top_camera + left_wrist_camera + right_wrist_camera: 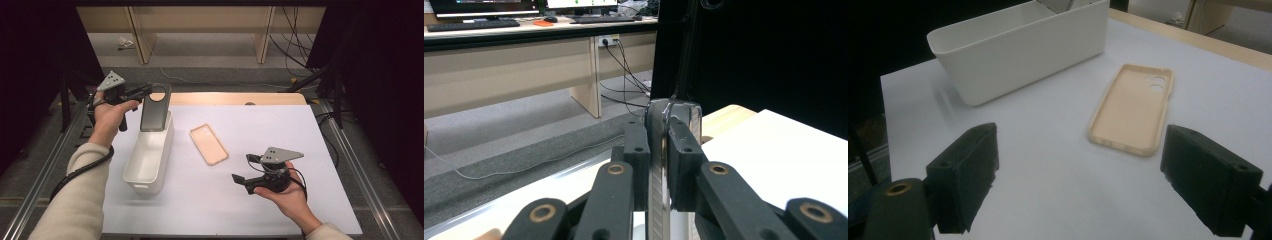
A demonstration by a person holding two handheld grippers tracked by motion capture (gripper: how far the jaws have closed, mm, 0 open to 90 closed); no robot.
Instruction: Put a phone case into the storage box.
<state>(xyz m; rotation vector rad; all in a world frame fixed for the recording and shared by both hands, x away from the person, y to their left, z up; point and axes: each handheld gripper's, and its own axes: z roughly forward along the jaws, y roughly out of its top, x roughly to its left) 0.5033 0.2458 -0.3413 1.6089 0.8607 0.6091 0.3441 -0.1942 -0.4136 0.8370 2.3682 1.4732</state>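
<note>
Office-like lab, desks with monitors [484, 6], keyboards [471, 23], floor cables [624, 75]

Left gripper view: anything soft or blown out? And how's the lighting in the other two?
Left gripper view: near fingers and the clamped dark case are soft, the desks behind sharper, the right side near black. High view: white table evenly lit, surroundings dark, slight edge bowing. Right gripper view: fingers blurred, beige case and bin fairly sharp with soft shadows.
</note>
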